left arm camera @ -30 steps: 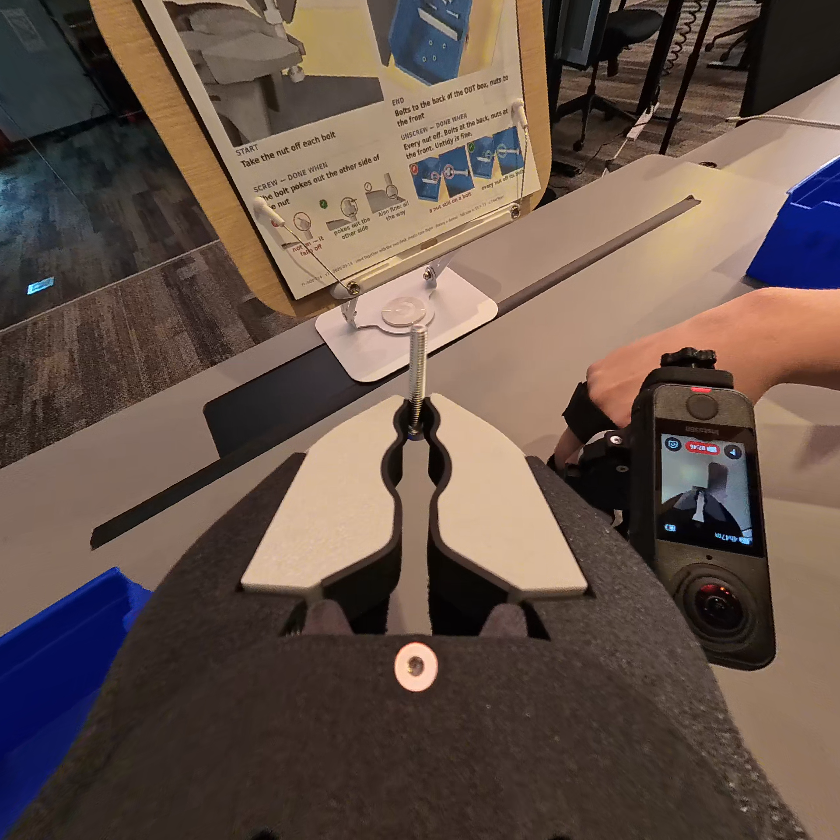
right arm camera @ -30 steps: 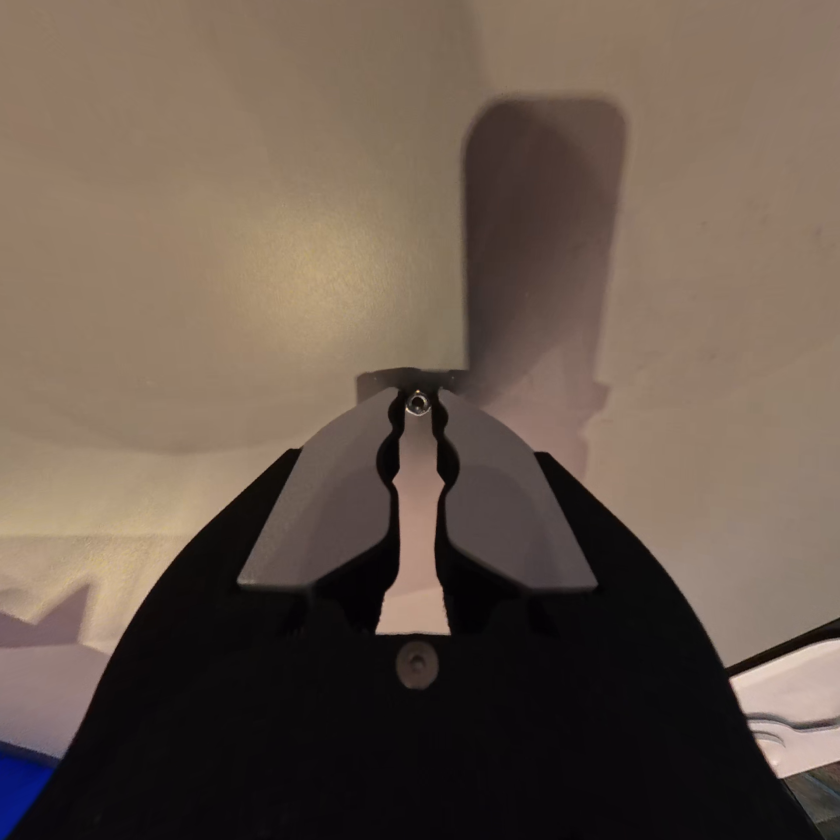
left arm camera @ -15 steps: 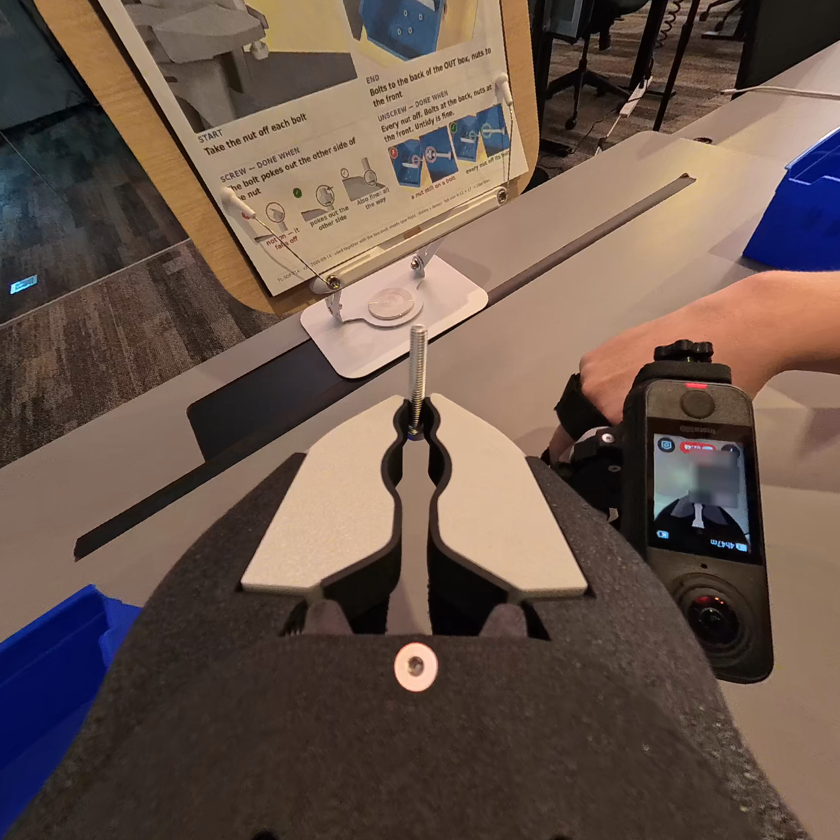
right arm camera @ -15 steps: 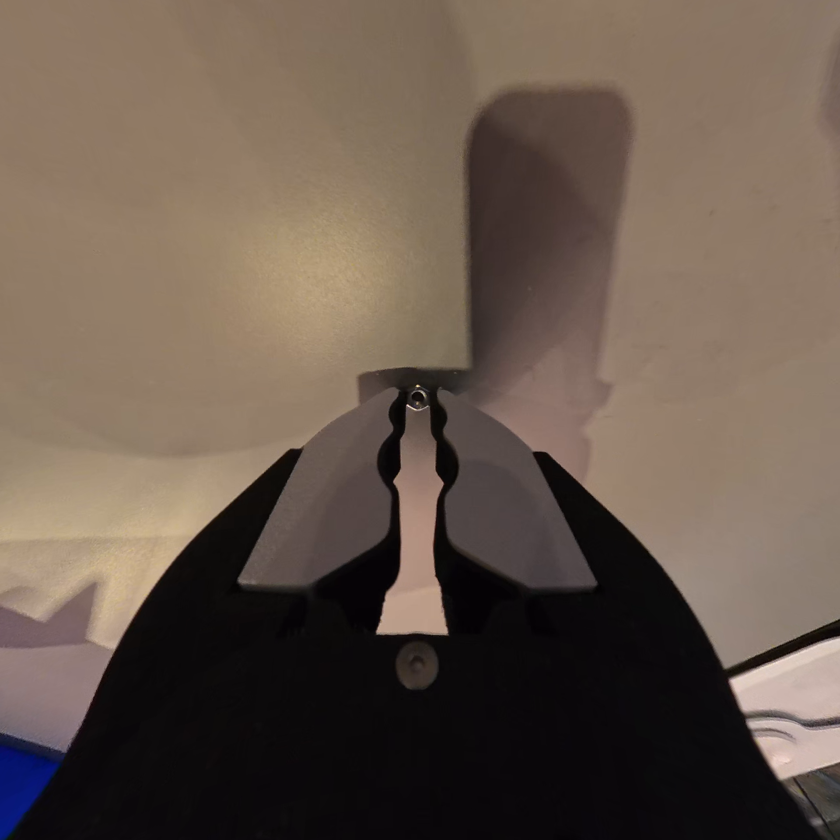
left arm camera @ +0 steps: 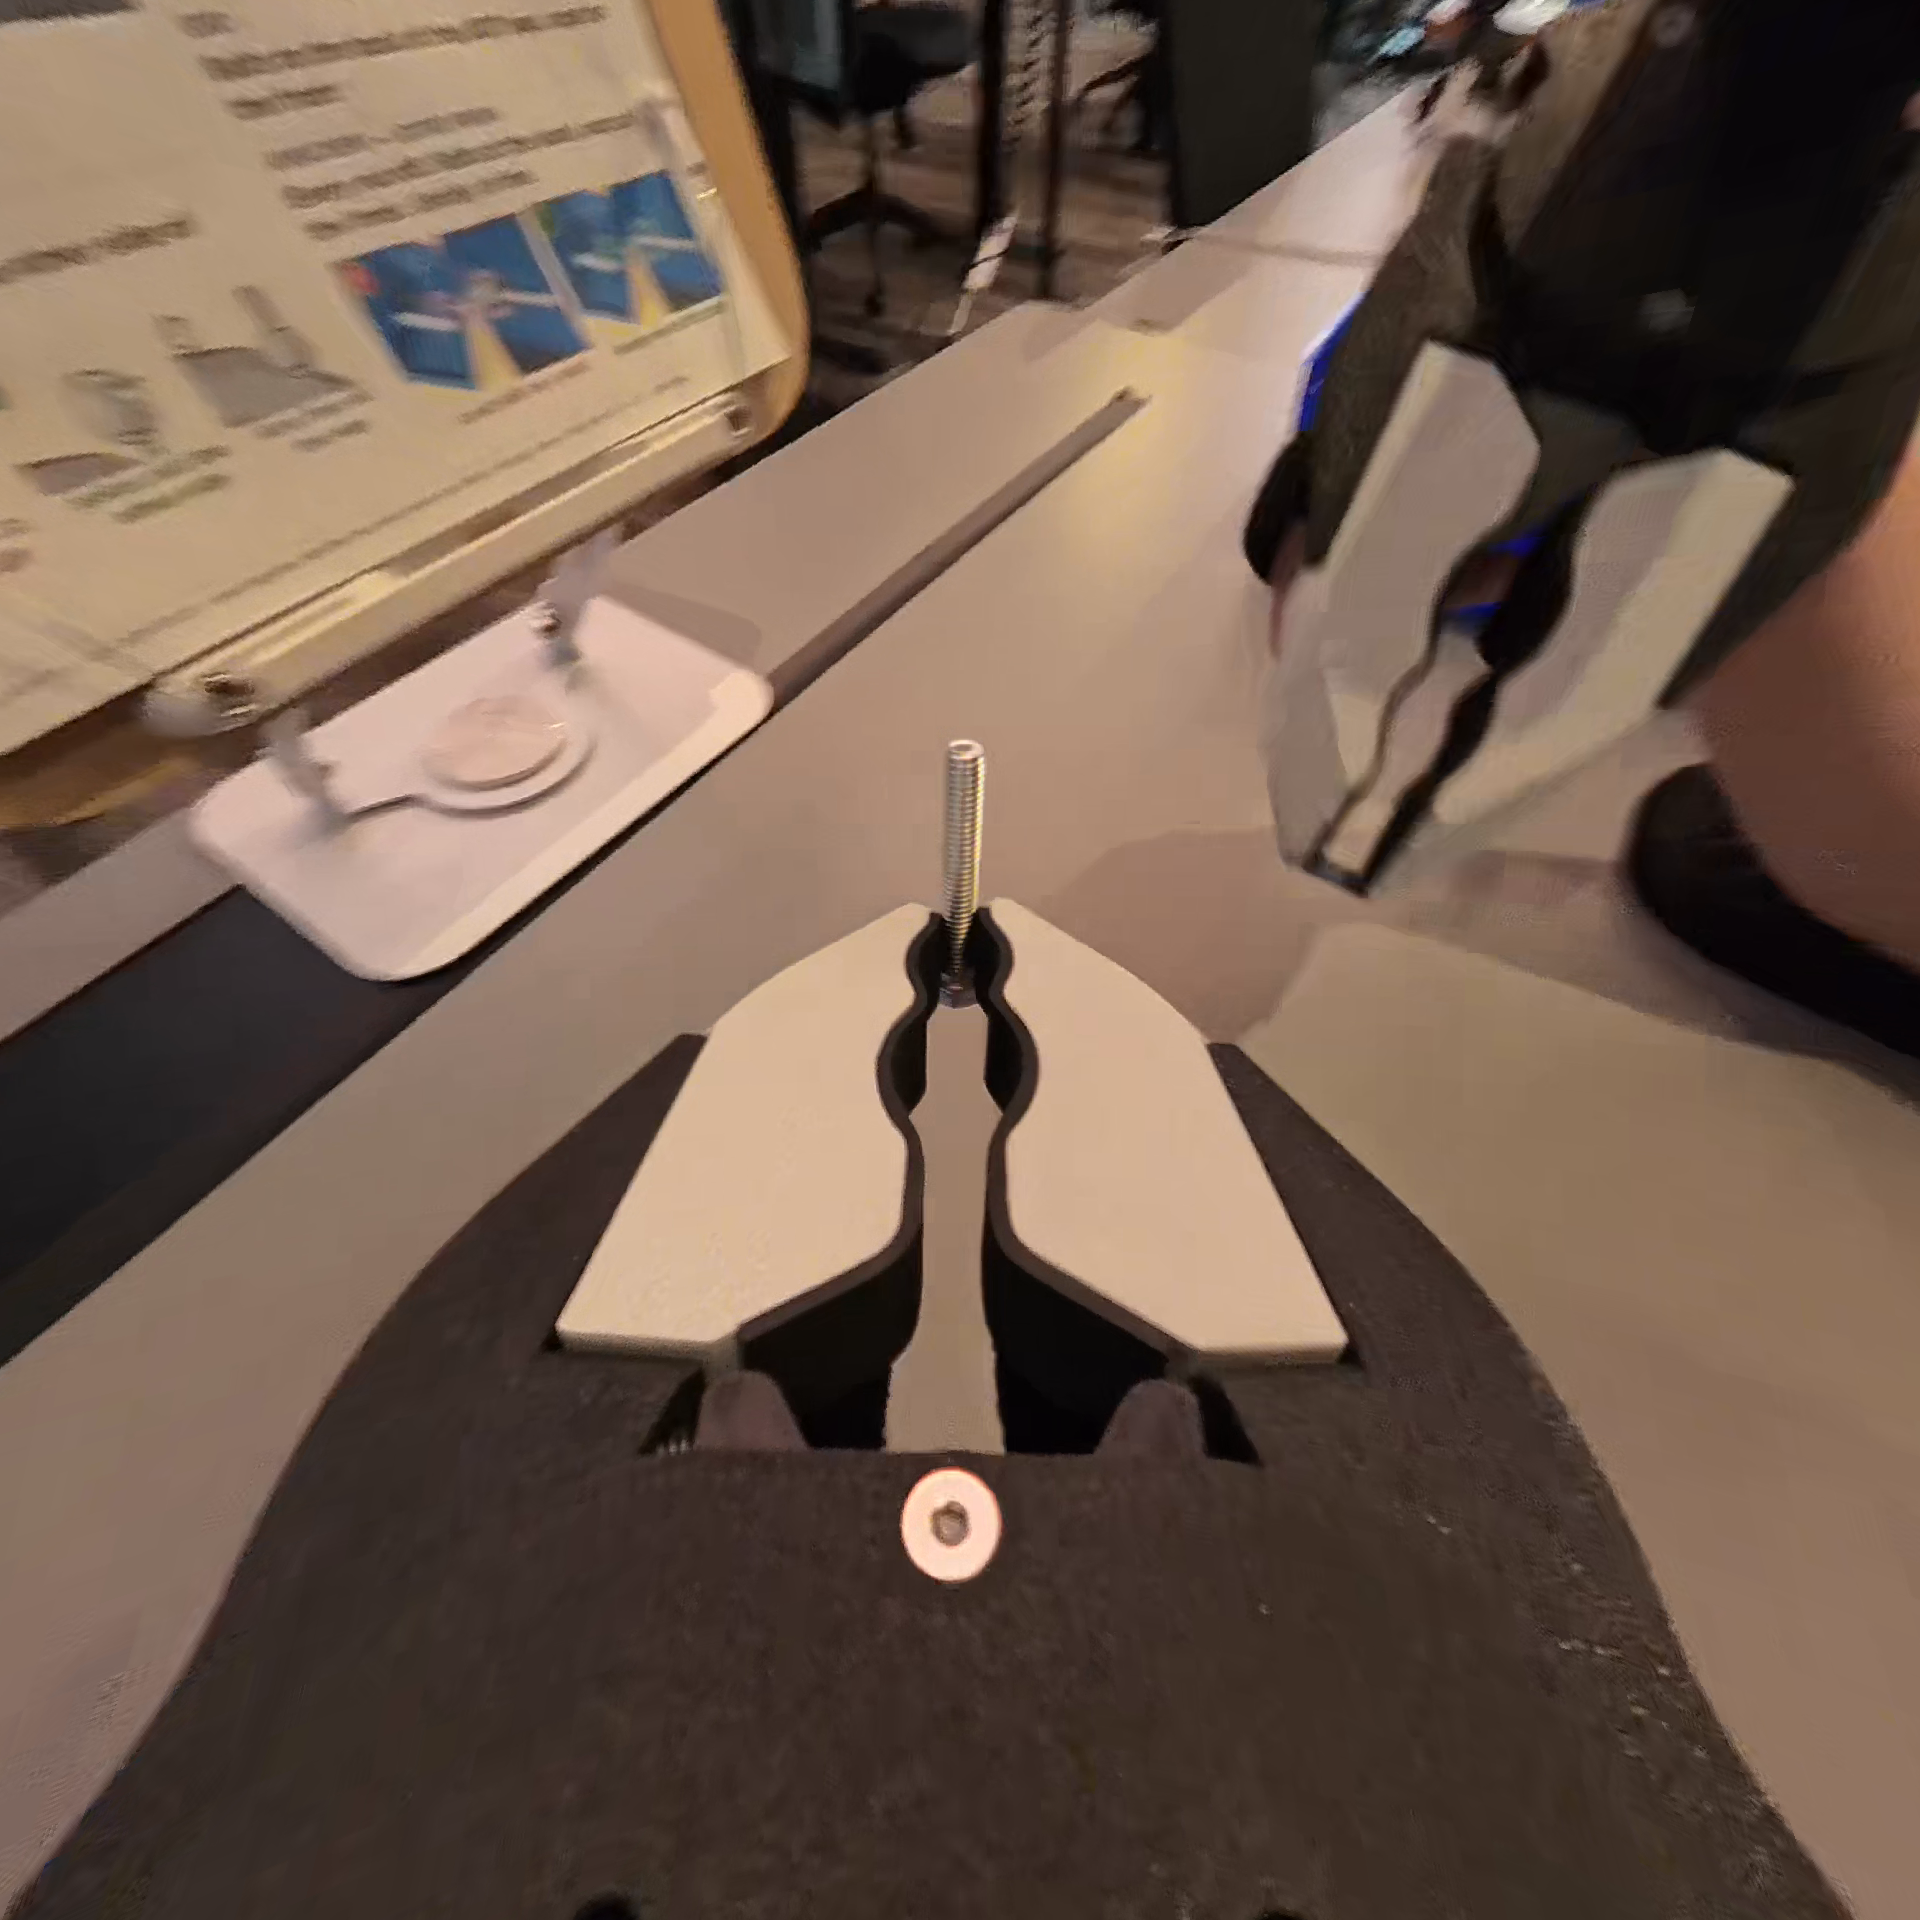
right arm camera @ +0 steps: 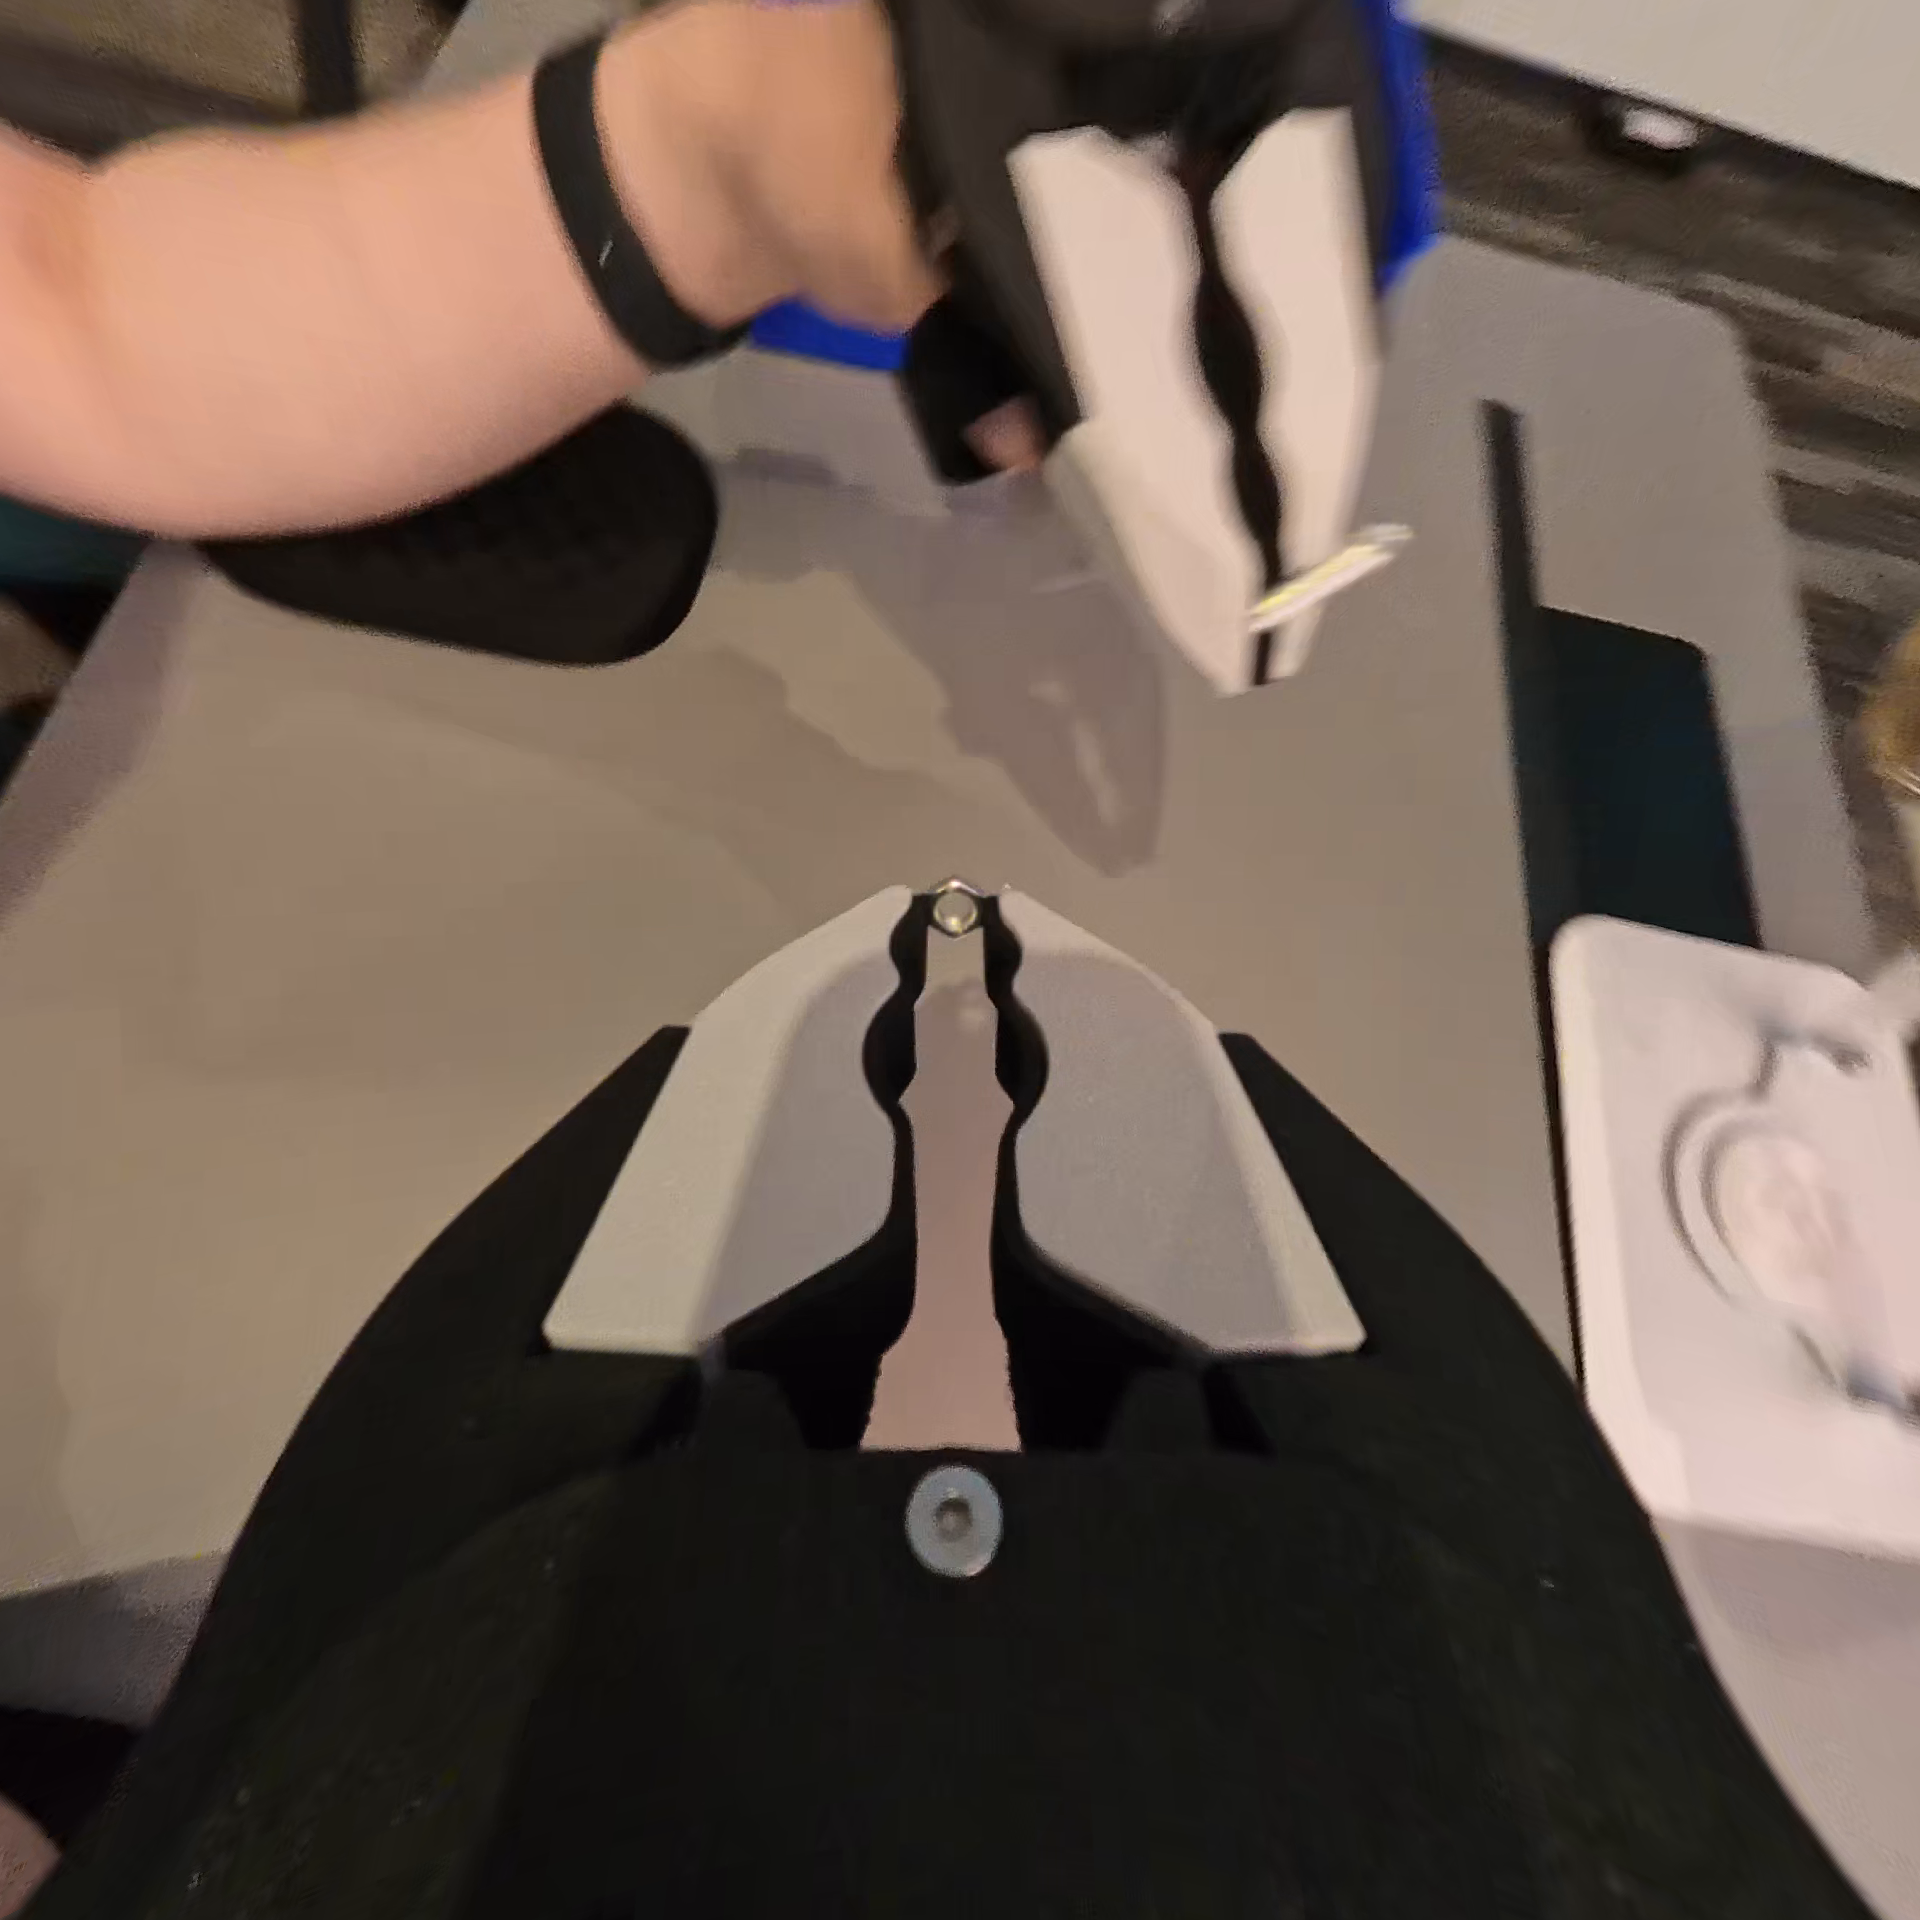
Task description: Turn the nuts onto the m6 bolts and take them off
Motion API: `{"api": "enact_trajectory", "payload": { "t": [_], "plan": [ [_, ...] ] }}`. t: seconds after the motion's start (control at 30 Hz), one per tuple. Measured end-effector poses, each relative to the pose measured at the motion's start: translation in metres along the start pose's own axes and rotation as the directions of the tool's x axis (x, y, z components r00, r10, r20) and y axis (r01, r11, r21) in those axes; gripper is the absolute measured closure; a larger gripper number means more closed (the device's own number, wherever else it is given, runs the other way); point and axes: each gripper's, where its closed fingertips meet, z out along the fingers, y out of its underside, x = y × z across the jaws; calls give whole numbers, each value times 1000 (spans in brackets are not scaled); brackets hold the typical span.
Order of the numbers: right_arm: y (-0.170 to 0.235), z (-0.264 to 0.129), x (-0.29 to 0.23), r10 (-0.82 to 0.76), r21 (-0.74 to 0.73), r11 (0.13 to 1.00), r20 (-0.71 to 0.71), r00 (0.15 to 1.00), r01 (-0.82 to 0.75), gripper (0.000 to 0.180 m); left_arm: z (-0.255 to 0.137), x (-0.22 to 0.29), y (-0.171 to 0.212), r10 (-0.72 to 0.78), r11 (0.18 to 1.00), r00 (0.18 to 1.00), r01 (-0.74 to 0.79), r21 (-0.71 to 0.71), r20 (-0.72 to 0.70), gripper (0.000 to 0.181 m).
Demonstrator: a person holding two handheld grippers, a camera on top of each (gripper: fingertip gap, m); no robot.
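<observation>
The left gripper [left arm camera: 961, 925] is clamping the bolt [left arm camera: 963, 821], which is pointing away over the table [left arm camera: 1558, 1299]. The right gripper [right arm camera: 956, 904] is pinching the nut [right arm camera: 956, 912], well apart. A tilted nut risks cross-threading or dropping.

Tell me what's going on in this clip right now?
A person is working with a handheld gripper in each hand over a grey table. The left gripper is shut on a bolt, its threaded end pointing away from the jaws. The right gripper is shut on a small nut. The two are apart in the air, facing each other, so the nut is not on the bolt. An instruction board stands at the table's far edge.
</observation>
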Motion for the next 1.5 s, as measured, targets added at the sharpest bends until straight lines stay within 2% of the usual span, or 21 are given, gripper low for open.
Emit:
{"api": "enact_trajectory", "payload": {
  "t": [0.03, 0.1, 0.2, 0.4, 0.63, 1.5],
  "plan": [
    [-2, -14, 3, 48, 32, 998, -43, 998, -46, 170, 6, 9, -3, -27, 999, 998, 28, 20, -61, 176],
    [-1, -36, 5, 122, 84, 990, -94, 988, -114, 170, 15, 24, -5, -73, 996, 984, 79, 32, -160, 176],
    [18, -49, 7, 169, 43, 985, -141, 975, -165, 170, 28, 37, 1, -81, 997, 974, 80, -11, -210, 176],
    [29, -44, 3, 174, 25, 985, -82, 981, -173, 170, 46, 69, 24, -27, 987, 950, -24, -157, -313, 176],
    [37, -25, -13, 83, -28, 996, 17, 996, -82, 170, 57, 87, 57, 50, 932, 933, -172, -319, -357, 176],
    [40, -7, -35, -44, -80, 995, 107, 993, 53, 170, 45, 109, 63, 102, 898, 884, -279, -341, -457, 176]
  ]
}}
